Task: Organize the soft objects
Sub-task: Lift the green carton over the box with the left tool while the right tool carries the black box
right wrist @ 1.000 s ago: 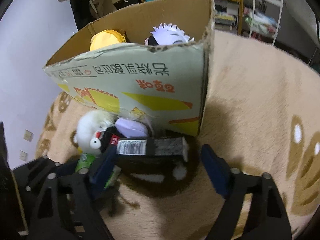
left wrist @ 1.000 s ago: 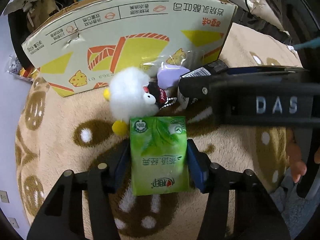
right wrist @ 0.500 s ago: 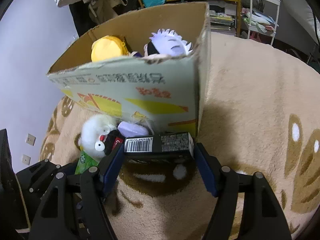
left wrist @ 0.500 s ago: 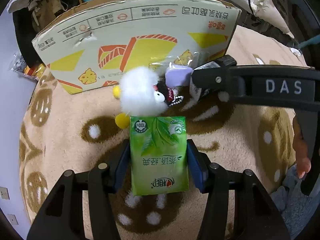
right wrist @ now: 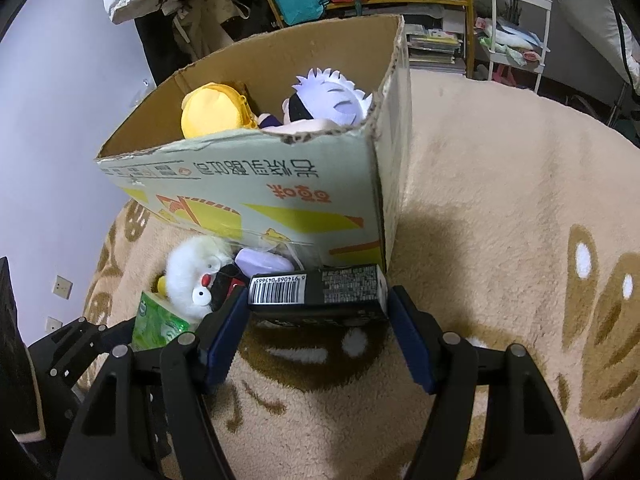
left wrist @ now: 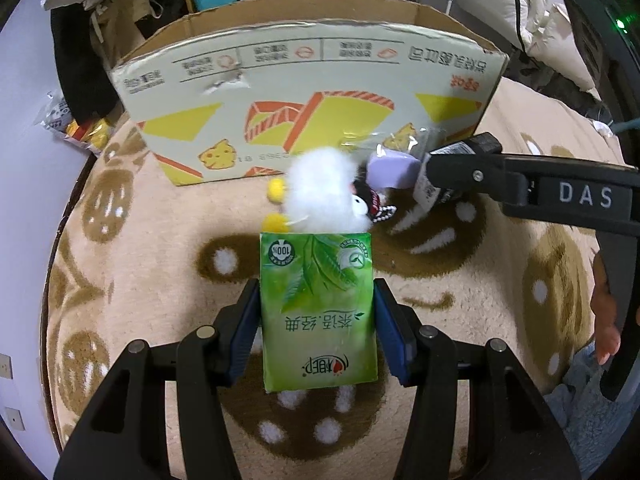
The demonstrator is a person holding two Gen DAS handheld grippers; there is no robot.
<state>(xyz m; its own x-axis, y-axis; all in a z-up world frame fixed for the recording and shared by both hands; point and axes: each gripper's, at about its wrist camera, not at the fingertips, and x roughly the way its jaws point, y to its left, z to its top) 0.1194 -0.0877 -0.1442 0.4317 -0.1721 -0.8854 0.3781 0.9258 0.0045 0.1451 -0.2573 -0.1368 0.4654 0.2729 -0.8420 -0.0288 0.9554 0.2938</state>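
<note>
My left gripper (left wrist: 318,312) is shut on a green tissue pack (left wrist: 318,312), held above the rug. My right gripper (right wrist: 318,316) is shut on a black box with a barcode (right wrist: 318,290); it also shows in the left wrist view (left wrist: 448,184). A white fluffy plush (left wrist: 320,194) and a purple soft item in clear wrap (left wrist: 390,168) lie on the rug against the cardboard box (left wrist: 304,120). The cardboard box (right wrist: 256,192) holds a yellow plush (right wrist: 214,110) and a white-haired doll (right wrist: 328,98).
A beige rug with brown patterns (right wrist: 500,208) covers the floor. Snack packets (left wrist: 76,124) lie left of the box. Shelves and a white cart (right wrist: 516,28) stand behind, with dark clothing (left wrist: 80,64) at the back left.
Both grippers have lifted and drawn back from the box, each carrying its item. The right gripper closed onto the black box. The box interior now shows in the right wrist view.
</note>
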